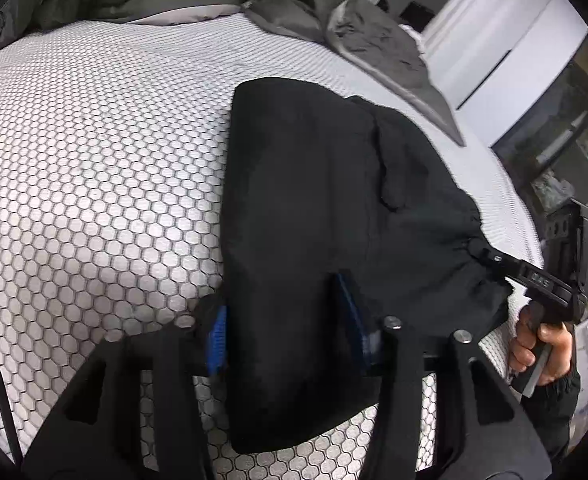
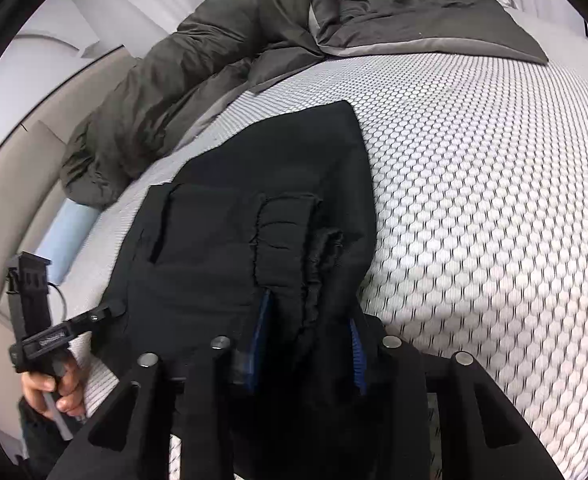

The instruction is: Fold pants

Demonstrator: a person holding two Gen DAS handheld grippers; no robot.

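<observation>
Holding the black pants [image 1: 314, 208] on the bed [image 1: 93, 160], you pinch one edge in the left gripper [image 1: 289, 336] and the bunched waistband in the right gripper [image 2: 310, 344].

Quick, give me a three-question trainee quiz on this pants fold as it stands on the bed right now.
1. True or false: the black pants lie on a mattress with a honeycomb pattern.
2. What has the right gripper between its fingers? A) bunched waistband fabric B) the grey duvet C) nothing
3. Fill in: the left gripper straddles the pants' ____ edge.

Key: 1 true; 2 A; 3 near
</observation>
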